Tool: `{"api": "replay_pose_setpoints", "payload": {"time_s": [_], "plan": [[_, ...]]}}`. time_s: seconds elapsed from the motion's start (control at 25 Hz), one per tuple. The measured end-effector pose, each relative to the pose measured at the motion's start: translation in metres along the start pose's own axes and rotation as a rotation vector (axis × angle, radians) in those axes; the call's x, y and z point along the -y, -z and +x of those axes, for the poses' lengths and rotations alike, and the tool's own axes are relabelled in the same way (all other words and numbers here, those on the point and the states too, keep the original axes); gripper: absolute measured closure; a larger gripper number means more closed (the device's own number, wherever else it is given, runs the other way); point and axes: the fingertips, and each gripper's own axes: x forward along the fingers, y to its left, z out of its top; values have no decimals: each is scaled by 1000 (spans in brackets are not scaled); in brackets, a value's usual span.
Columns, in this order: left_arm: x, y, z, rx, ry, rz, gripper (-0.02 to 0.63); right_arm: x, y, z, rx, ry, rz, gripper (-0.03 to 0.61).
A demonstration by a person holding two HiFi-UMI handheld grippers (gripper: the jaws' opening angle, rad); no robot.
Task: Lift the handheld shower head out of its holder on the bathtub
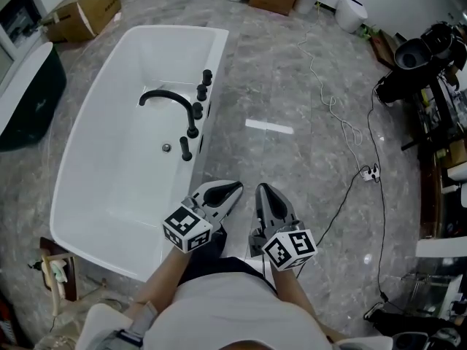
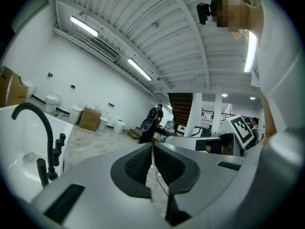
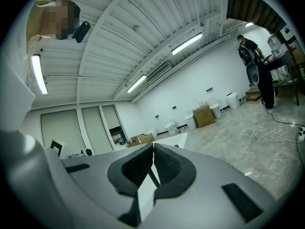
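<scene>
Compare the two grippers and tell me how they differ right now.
The left gripper is beside the white bathtub, with its marker cube overlapping the rim. The right gripper is over bare floor. The left one angles toward the right one, which points more straight ahead. The left gripper view shows the curved black spout close by; the right gripper view does not. Both are shut and empty.

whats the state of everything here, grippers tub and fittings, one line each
left gripper, jaws shut, nothing between them
right gripper, jaws shut, nothing between them
handheld shower head, upright in its holder on the tub rim, untouched
faucet spout, no water running
bathtub, no water in it
</scene>
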Motion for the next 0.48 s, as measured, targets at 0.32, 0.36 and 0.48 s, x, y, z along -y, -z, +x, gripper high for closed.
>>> {"api": "replay_pose_setpoints", "payload": {"time_s": [0.32, 0.36, 0.48], "plan": [[-35, -13, 20, -4, 4, -2, 594, 7, -14, 39, 9, -45, 16, 560], [-40, -15, 24, -3, 4, -3, 594, 10, -16, 44, 11, -47, 12, 560], [-54, -23, 36, -1, 8, 2, 594, 16, -21, 62, 8, -48, -10, 560]]}}
